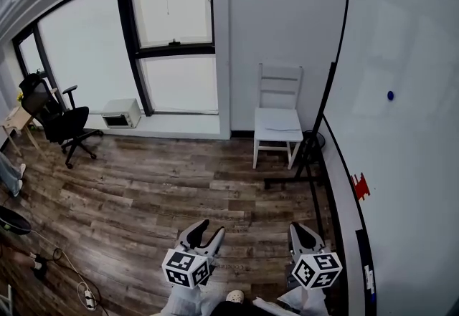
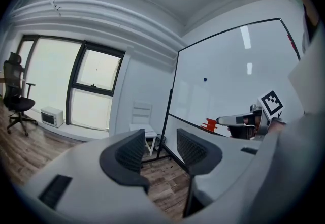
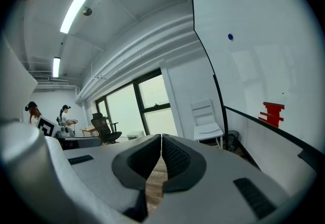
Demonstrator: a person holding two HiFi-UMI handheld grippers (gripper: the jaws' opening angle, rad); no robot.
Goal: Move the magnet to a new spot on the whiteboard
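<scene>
Head view: wood plank floor (image 1: pixel 158 193) ran to a big dark-framed window (image 1: pixel 176 42). A white chair (image 1: pixel 279 117) stood against the wall just beside the whiteboard (image 1: pixel 409 135), which filled the right side. A black office chair (image 1: pixel 54 117) and a white box (image 1: pixel 120 113) sat near the window. The blue magnet (image 1: pixel 390 95) stuck high on the board, with a red item (image 1: pixel 361 186) low on it by the tray edge. The left claw (image 1: pixel 206 231) and right claw (image 1: pixel 303 228) were both low in frame, well apart from the board.

Left gripper view: jaws stood wide apart, only floor showing between them; magnet on the board beyond.

Right gripper view: jaws were closed together, holding nothing. A ceiling light strip (image 3: pixel 78 4) was lit; 2 people (image 3: pixel 31 111) stood far left.
</scene>
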